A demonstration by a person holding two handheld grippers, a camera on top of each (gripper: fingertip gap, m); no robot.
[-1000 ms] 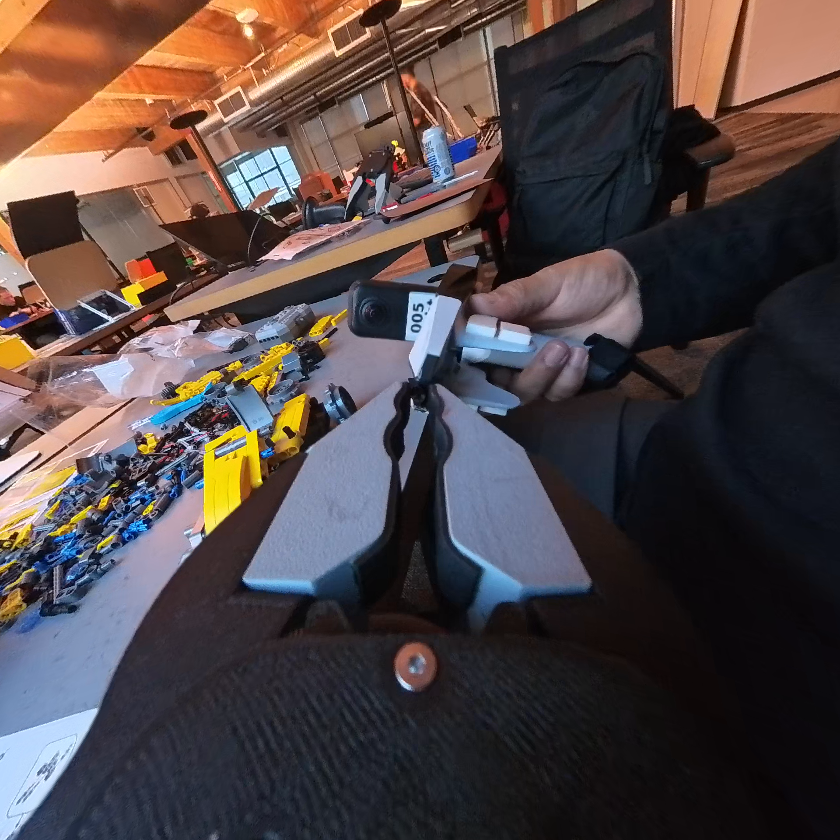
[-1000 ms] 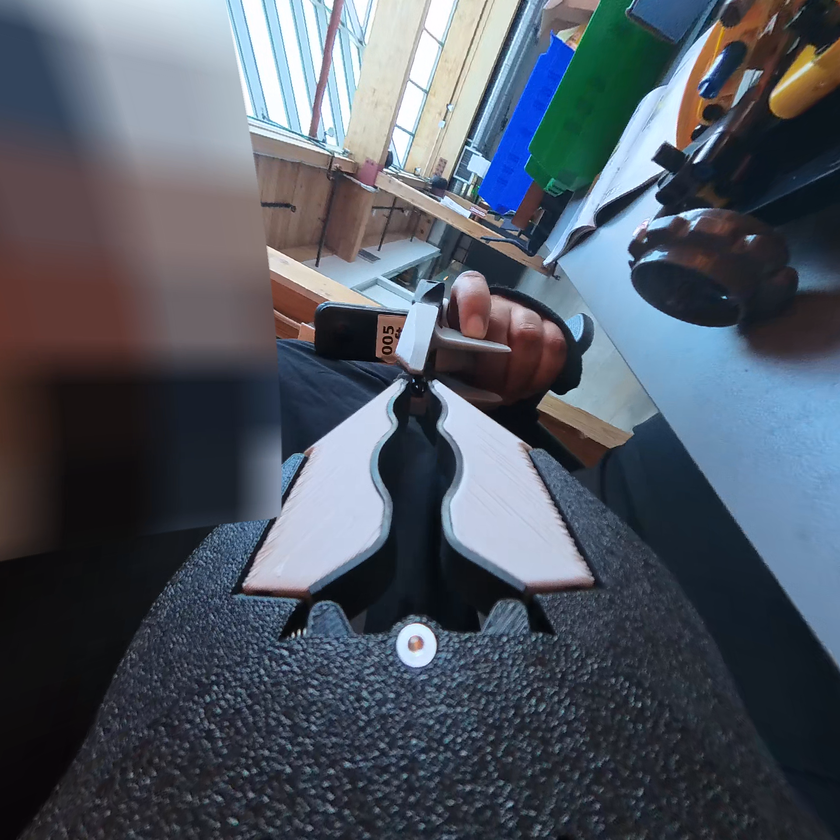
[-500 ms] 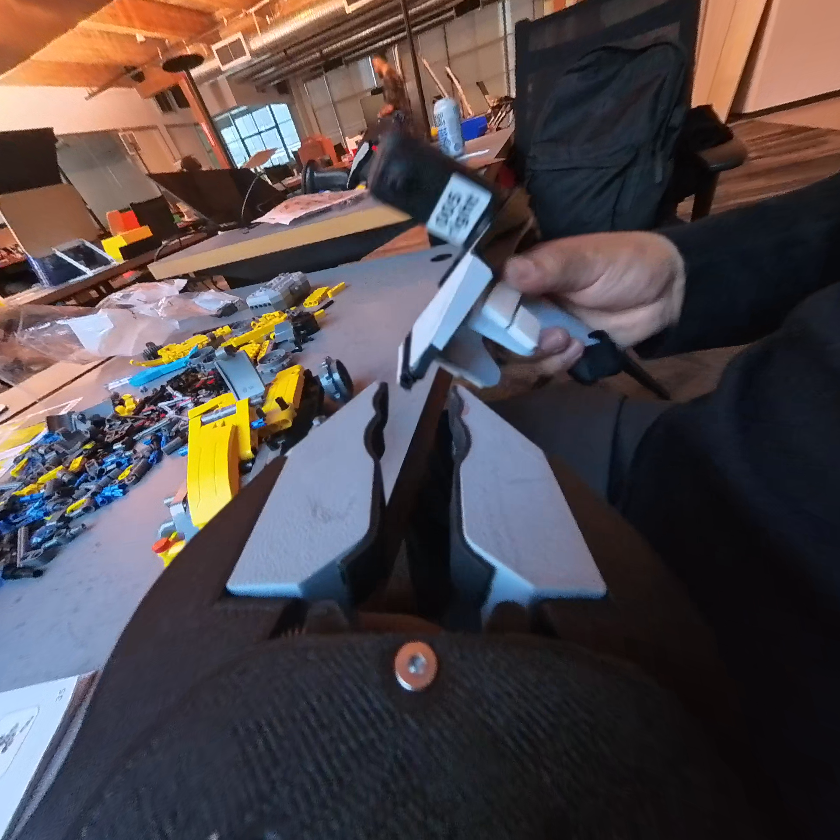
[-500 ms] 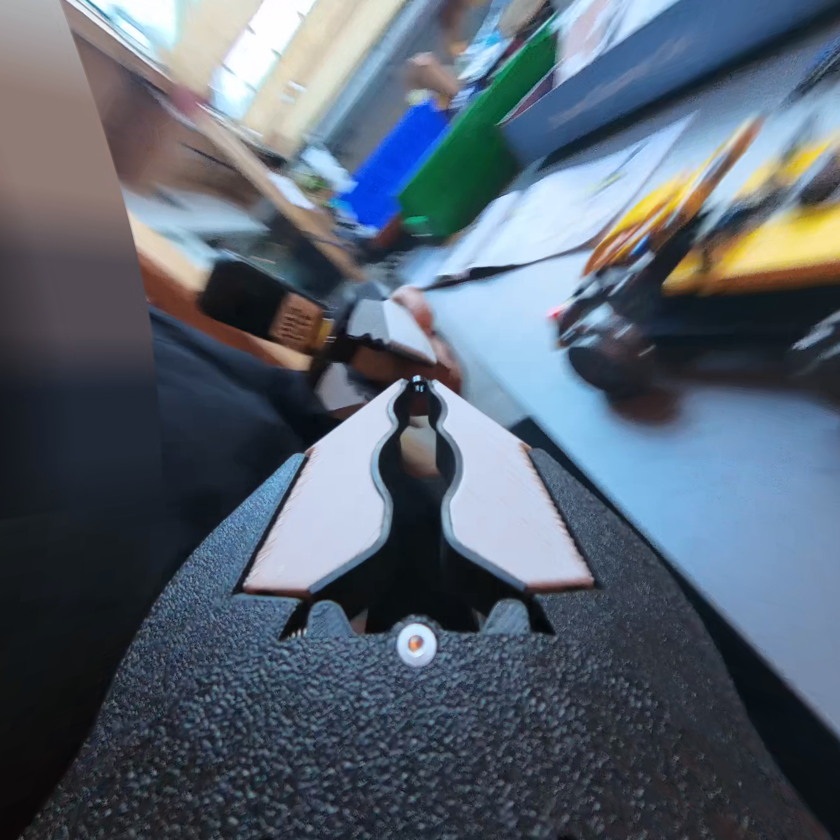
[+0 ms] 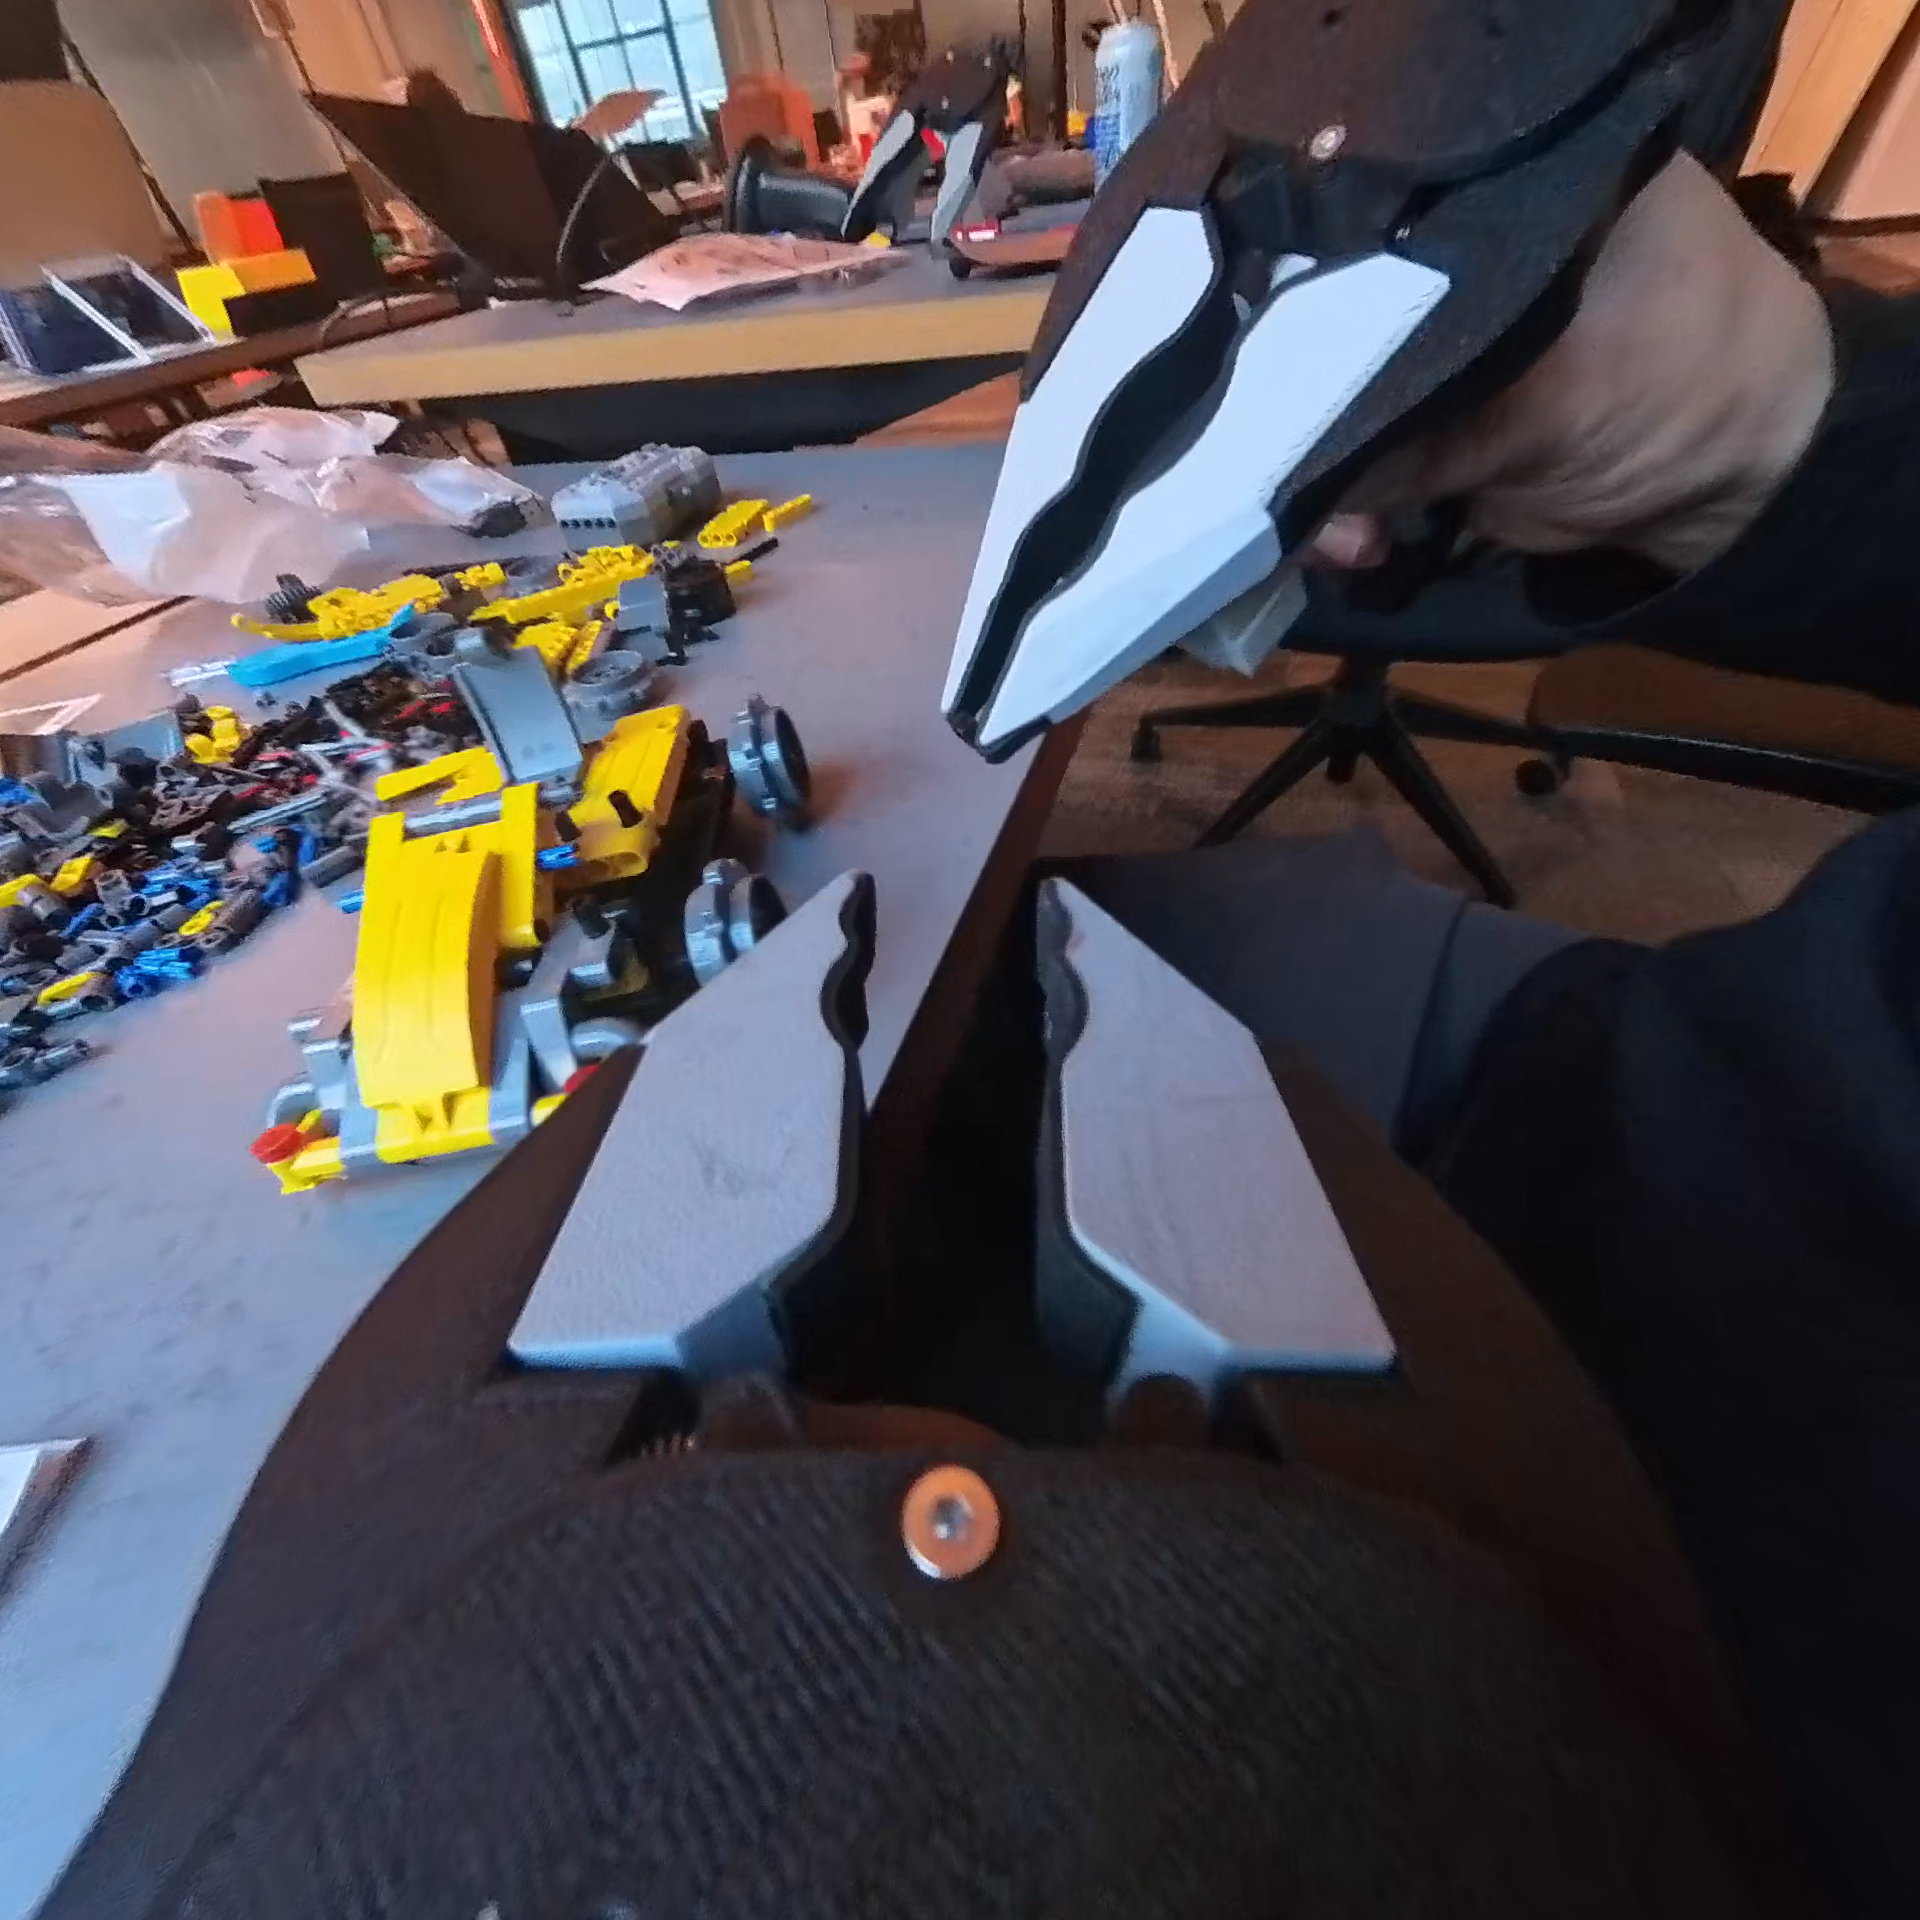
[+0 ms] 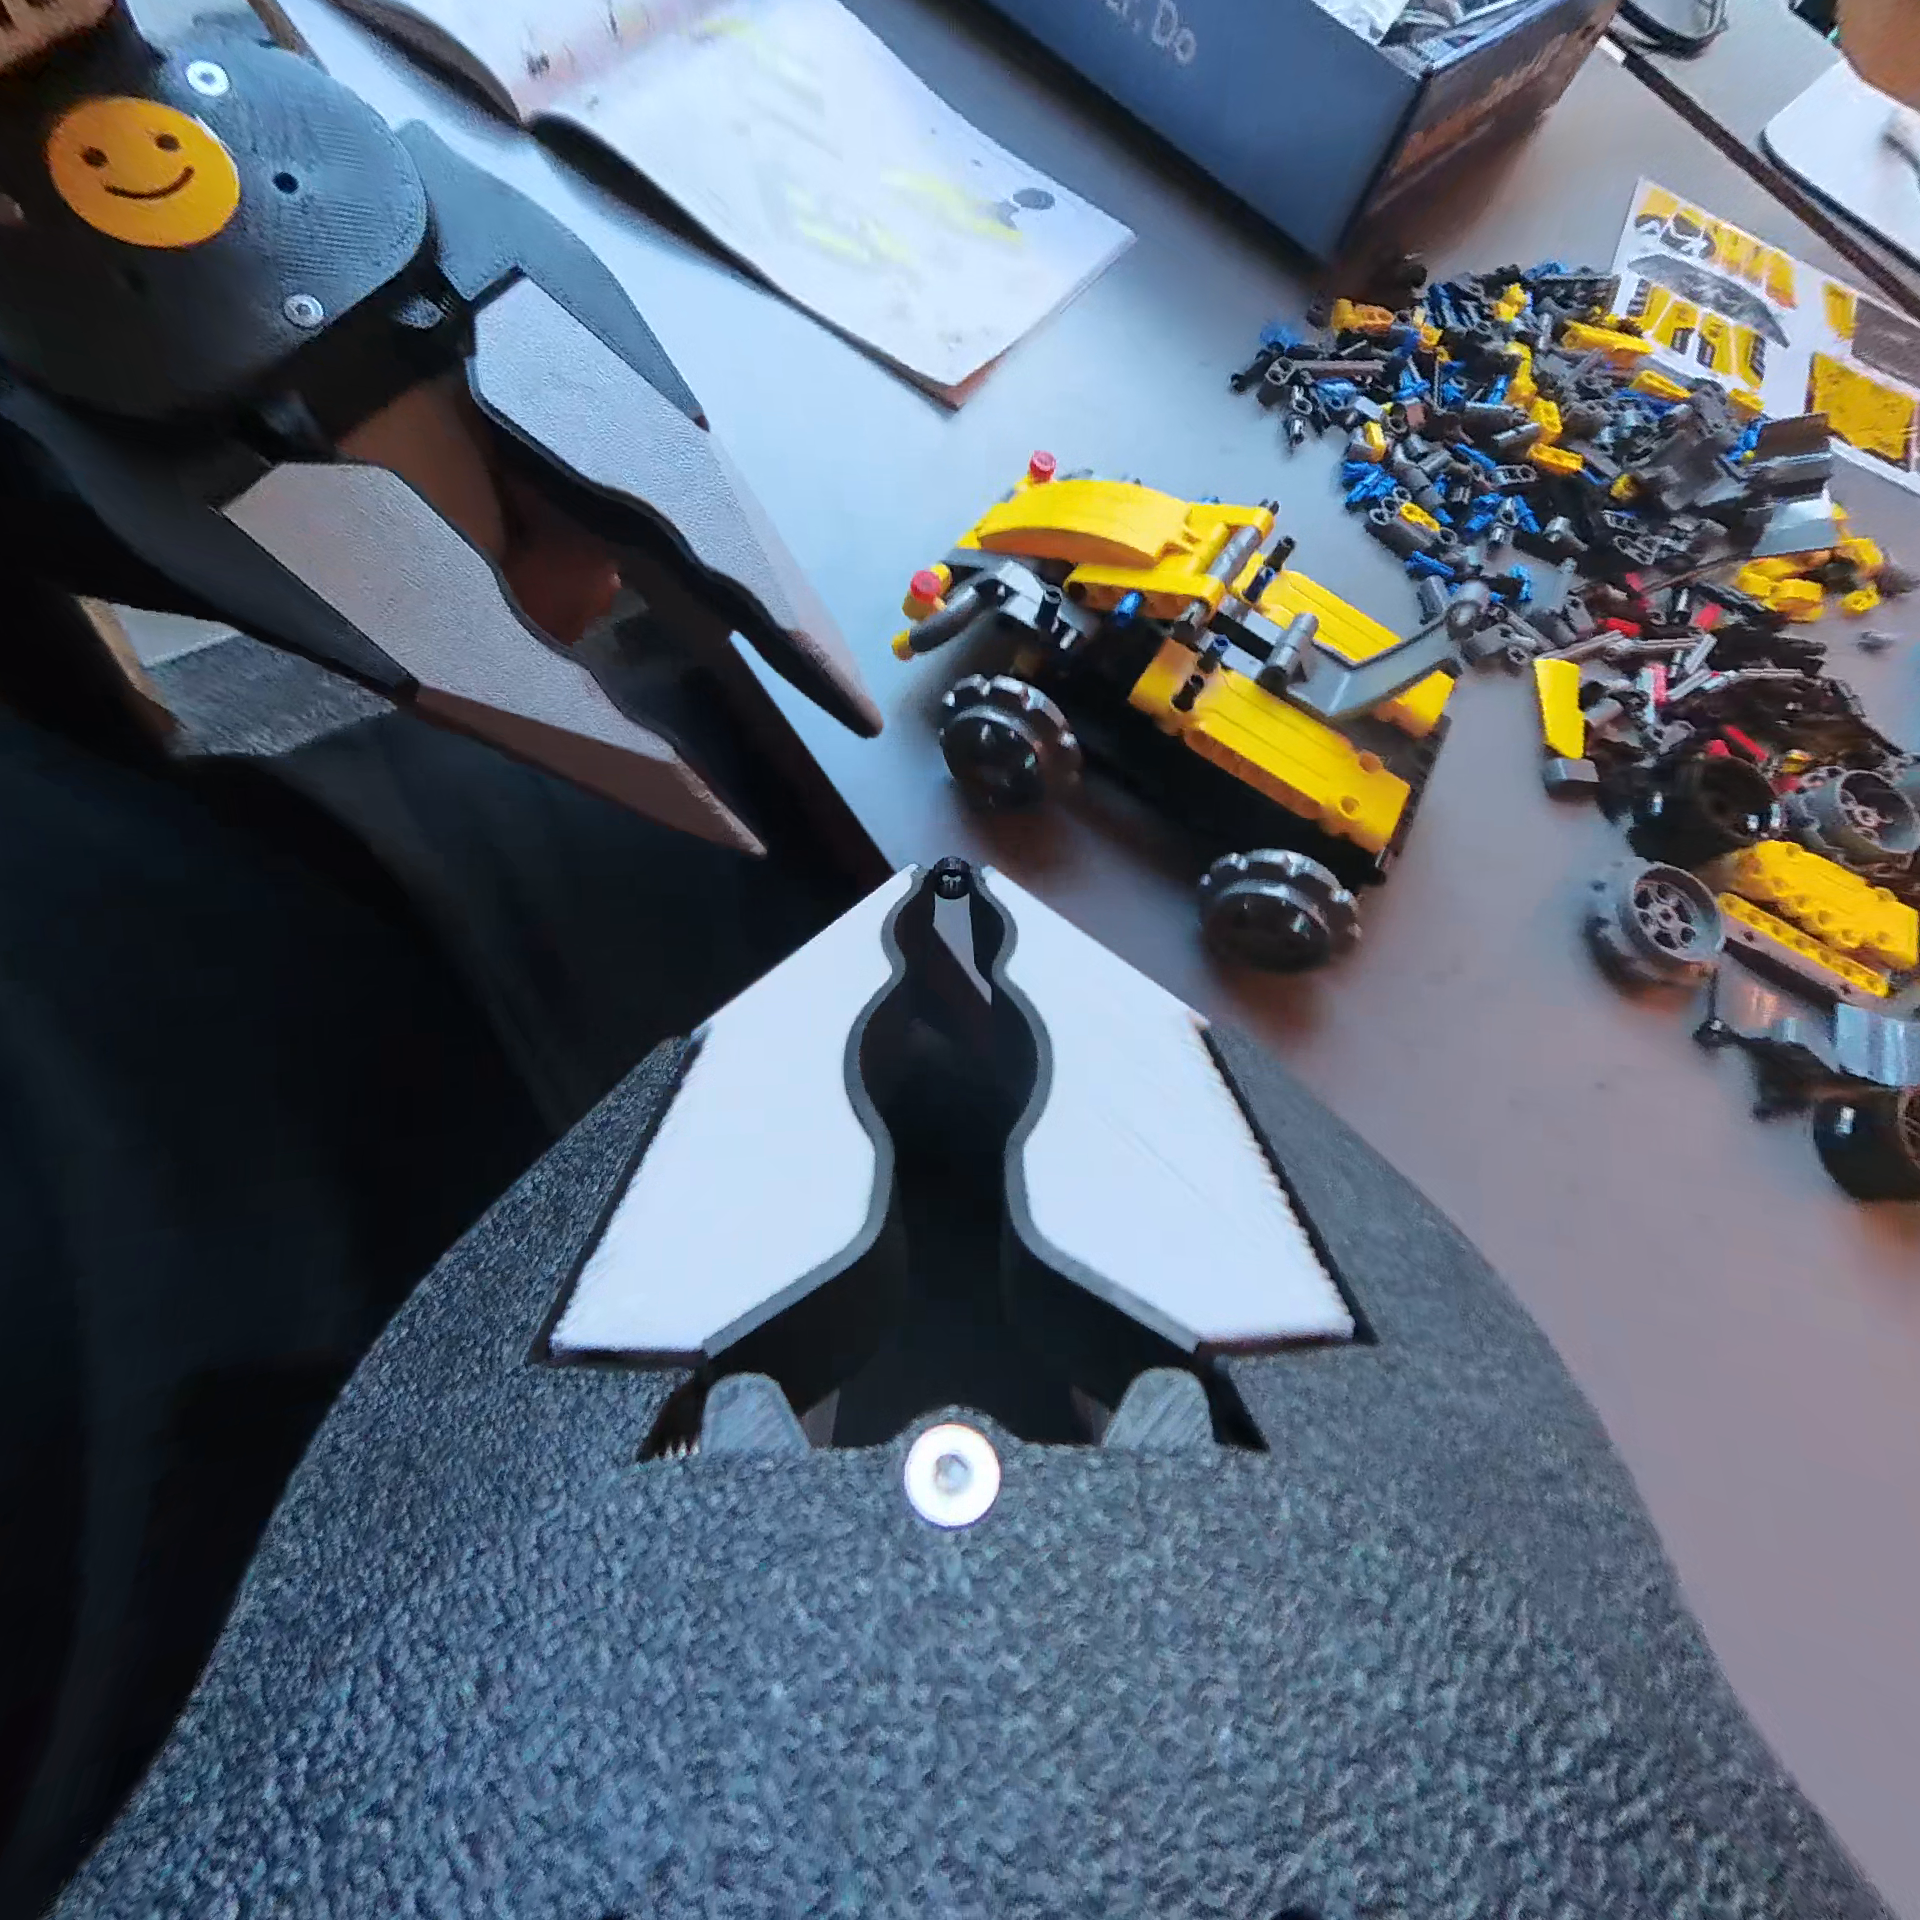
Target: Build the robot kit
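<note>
My right gripper [image 6: 948,883] is shut on a tiny black pin [image 6: 948,879] at its fingertips, held above the near edge of the grey table [image 6: 1455,1195]. It also shows in the left wrist view [image 5: 971,732], pointing down at the table edge. My left gripper [image 5: 951,904] is open and empty, straddling the table edge; it shows in the right wrist view [image 6: 816,790] at the upper left. A half-built yellow and black toy vehicle [image 6: 1195,644] stands on the table just beyond both grippers and shows in the left wrist view [image 5: 447,966].
A pile of small yellow, blue and black parts [image 6: 1558,468] lies right of the vehicle, with loose wheels [image 6: 1662,914]. An open booklet [image 6: 831,177], a dark box [image 6: 1351,94] and a sticker sheet [image 6: 1714,312] lie behind. Plastic bags [image 5: 208,499] and a chair base [image 5: 1351,748] are nearby. The tips of both grippers are at nearly the same place.
Both grippers swung from facing each other over the lap toward the table. The left gripper opened wide. The right gripper stayed shut and now points down at the table edge.
</note>
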